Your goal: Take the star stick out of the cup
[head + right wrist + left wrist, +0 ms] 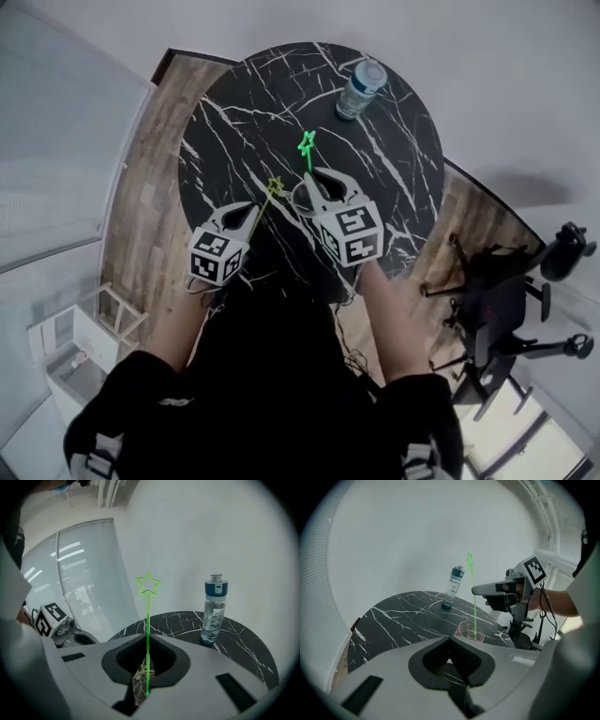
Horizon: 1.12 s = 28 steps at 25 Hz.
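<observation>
The right hand-held gripper [147, 643] pinched the thin green star-topped stick [148, 609], its foot not yet out of the clear cup [463, 629].

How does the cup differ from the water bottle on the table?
The cup is low and open-topped, with the green star stick standing in it; the water bottle is tall, slim and capped. The cup stands mid-table, the bottle near the far edge. Both are see-through and upright on the marble table.
</observation>
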{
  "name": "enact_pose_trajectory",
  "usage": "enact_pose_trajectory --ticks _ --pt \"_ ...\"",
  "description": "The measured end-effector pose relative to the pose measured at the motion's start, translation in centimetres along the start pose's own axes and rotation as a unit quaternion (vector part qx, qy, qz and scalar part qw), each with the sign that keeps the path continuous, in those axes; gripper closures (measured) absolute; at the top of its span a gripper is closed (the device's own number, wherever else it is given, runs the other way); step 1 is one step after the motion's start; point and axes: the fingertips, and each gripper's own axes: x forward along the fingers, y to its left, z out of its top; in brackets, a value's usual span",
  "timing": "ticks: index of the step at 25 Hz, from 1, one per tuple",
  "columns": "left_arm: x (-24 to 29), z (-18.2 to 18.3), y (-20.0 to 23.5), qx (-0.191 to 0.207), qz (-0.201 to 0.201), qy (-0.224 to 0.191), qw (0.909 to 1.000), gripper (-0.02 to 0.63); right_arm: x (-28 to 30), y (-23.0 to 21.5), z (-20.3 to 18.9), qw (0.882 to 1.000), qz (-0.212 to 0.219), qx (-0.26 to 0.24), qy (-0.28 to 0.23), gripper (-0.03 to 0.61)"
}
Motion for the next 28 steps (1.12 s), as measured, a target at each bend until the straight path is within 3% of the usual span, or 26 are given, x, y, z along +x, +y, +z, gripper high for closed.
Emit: enact_pose_trajectory --ticks 6,10,17,28 --pt "0.9 0.2 -1.2 0.017 -0.015 0.009 0.9997 0.614 -3.2 -2.0 0.2 0.999 -0.036 0.024 -0.019 0.569" --pt "1.6 0.6 -1.8 0.027 -0.022 0.011 0.9993 0.614 -5.2 -3.4 -1.3 0.996 -0.070 0.048 -0.005 0.569" --pt "2.6 0.0 -3.0 0.038 -0.034 0.025 0.9984 0.614 -7.5 -5.0 -6.0 0.988 -0.111 0.108 0.017 0.569" --pt "3.8 -2.5 -5.1 0.045 -0.052 0.058 0.9959 0.614 -7.7 -4.8 -13.7 0.976 -0.121 0.162 0.087 0.569"
